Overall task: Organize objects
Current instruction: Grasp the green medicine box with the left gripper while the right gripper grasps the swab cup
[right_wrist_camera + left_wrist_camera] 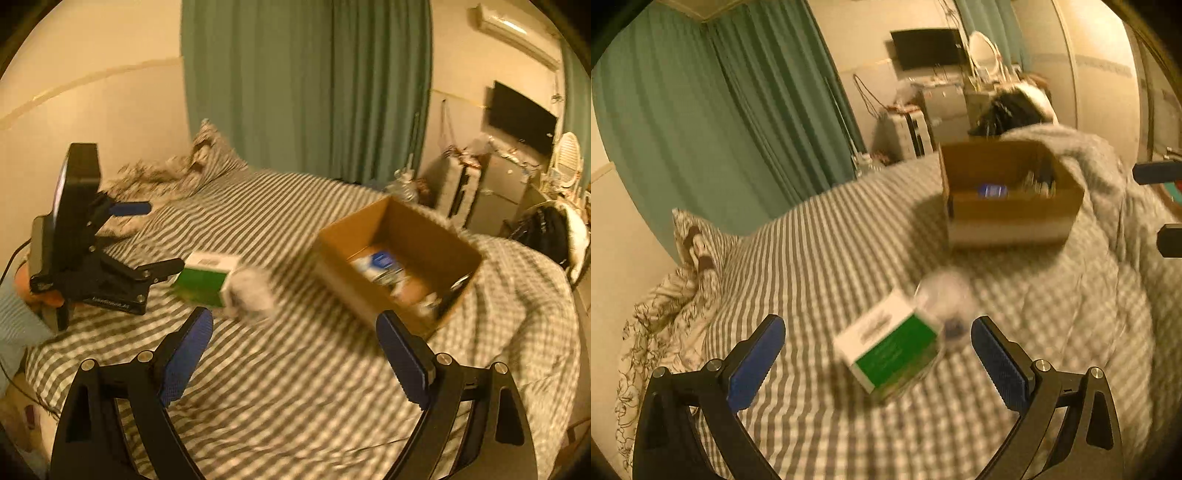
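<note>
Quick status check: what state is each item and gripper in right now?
Left hand-held gripper: open, empty.
Right hand-held gripper: open, empty.
Green-and-white cardboard carton: lying on the striped bedspread, ungrasped.
Brown cardboard box: open-topped, holding items.
Clear round container: beside carton, blurred.

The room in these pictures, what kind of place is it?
Most likely a bedroom in a home. A bed with a striped cover and pillow fills the view, green curtains hang behind it, and a television is on the far wall.
</note>
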Available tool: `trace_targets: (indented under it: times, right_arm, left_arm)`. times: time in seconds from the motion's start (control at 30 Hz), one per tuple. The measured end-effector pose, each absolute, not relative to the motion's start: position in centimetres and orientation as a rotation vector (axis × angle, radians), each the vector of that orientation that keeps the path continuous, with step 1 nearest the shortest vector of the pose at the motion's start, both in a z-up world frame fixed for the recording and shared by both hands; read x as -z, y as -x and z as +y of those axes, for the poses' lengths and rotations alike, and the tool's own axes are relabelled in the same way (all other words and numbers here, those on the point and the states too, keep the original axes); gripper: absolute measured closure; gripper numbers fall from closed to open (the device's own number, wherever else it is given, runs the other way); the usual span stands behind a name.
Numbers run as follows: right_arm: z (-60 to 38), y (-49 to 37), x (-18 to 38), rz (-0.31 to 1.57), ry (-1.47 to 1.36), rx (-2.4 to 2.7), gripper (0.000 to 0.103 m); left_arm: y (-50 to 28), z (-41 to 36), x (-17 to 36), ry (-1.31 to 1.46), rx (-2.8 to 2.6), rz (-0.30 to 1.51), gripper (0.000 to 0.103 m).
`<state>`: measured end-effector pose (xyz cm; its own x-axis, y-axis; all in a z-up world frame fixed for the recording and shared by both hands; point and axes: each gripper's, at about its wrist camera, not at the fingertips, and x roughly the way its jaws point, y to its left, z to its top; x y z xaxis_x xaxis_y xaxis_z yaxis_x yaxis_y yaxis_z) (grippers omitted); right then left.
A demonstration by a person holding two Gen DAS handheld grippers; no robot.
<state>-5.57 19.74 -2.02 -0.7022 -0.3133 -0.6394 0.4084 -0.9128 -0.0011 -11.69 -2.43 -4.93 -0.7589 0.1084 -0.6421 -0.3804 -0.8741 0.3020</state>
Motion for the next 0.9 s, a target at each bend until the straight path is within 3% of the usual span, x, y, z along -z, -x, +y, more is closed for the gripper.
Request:
trace_targets:
  times: [0.23, 0.6, 0.9]
  right_arm:
    - [14.1, 7.7, 8.7, 0.263, -1.090, 2.447, 0.013]
    - [10.5, 12.5, 13.5, 0.419, -1.164, 2.351, 0.013]
    - [11.1, 15.4, 15.7, 0.417, -1.212, 2.333, 0.013]
  left_arm:
    - [12.4, -5.6, 10.1, 0.983, -2.488, 0.798, 0.000]
    - [16.1, -5.8, 13.7, 0.990, -2.313, 0.830, 0.000]
    - [18.8, -5.4, 15.5, 1.038, -2.256, 0.810, 0.000]
